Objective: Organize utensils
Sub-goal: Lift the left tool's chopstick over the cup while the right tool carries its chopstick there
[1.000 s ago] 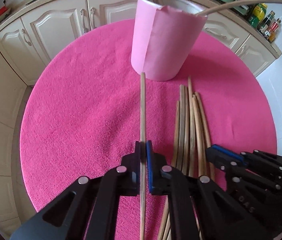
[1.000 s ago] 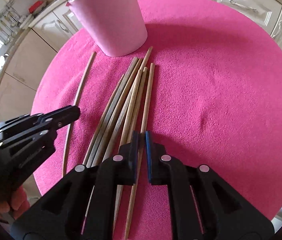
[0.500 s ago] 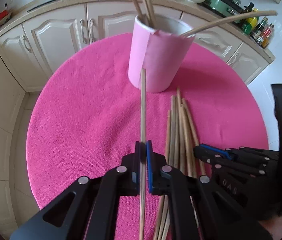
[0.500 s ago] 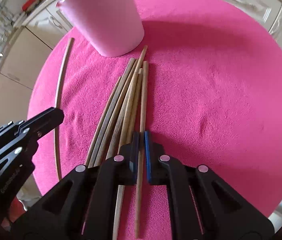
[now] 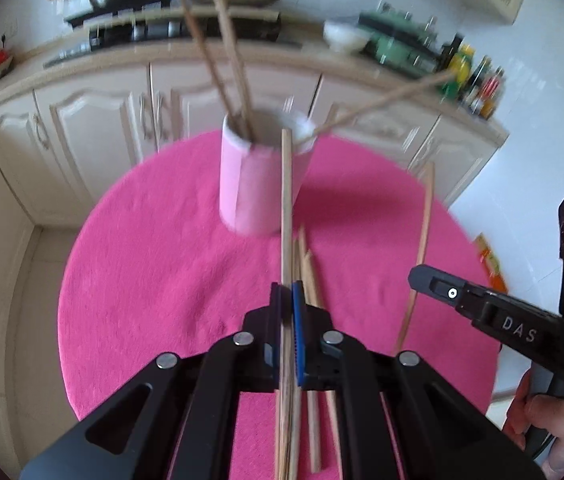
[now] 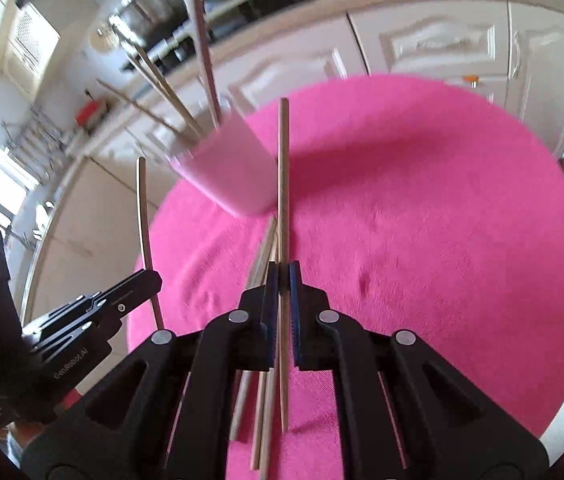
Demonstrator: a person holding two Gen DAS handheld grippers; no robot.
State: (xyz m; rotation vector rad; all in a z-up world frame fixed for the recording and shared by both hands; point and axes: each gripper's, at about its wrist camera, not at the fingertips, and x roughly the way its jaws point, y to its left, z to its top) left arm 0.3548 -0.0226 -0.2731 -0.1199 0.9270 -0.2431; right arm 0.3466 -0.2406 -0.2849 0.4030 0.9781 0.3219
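Carrying one chopstick (image 5: 286, 200) each, the left gripper (image 5: 286, 312) and right gripper (image 6: 282, 276) are clamped tight near the pink cup (image 5: 260, 184); blur hides tips, so crossing sticks could probably topple it.

A round table with a pink cloth (image 5: 154, 280) holds a pink cup (image 5: 258, 184). Some wooden sticks (image 5: 309, 276) lie beside the cup.

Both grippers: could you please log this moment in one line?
left gripper: shut on chopstick | right gripper: shut on second chopstick | pink cup: upright
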